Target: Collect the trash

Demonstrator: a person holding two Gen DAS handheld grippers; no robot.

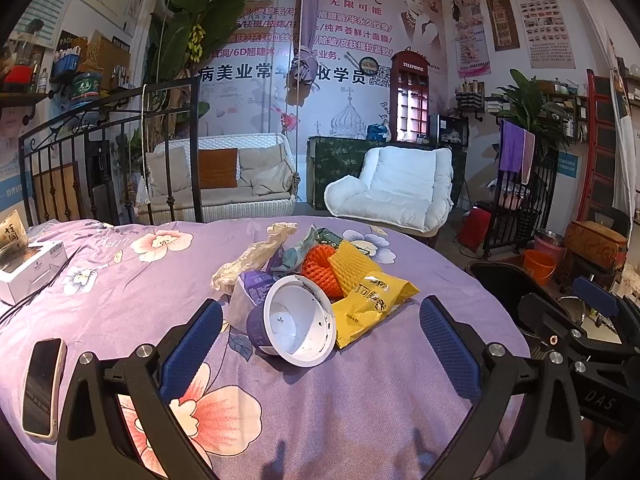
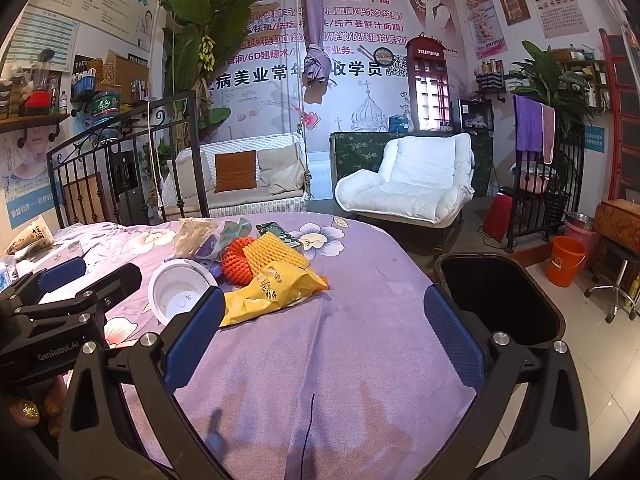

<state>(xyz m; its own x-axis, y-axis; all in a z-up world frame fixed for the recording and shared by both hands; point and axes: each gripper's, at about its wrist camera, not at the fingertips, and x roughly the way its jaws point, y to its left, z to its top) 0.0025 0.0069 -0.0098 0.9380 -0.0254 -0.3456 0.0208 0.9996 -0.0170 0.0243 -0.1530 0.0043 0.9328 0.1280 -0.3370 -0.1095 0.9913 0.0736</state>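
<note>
Through my left wrist camera, my left gripper (image 1: 320, 344) stood spread wide and held nothing, hovering over the purple flowered bedspread (image 1: 120, 280). Just ahead, between the blue pads, a white cup (image 1: 298, 320) lay tipped on its side with its mouth toward me. Behind it the trash sat in a heap: a yellow snack bag (image 1: 370, 304) touching the cup's right edge, an orange foam net (image 1: 320, 270) and a yellow foam net (image 1: 354, 264) side by side, and a crumpled pale wrapper (image 1: 252, 256) at the left rear. A phone (image 1: 42, 388) lay near my left finger, and a white box (image 1: 30, 268) sat farther left. Through my right wrist camera, my right gripper (image 2: 324, 336) was likewise wide apart and empty above the bedspread, with the heap off to its upper left; its left pad overlapped the cup and the yellow bag. A black bin (image 2: 500, 304) stood open beside the bed, behind my right finger.
</note>
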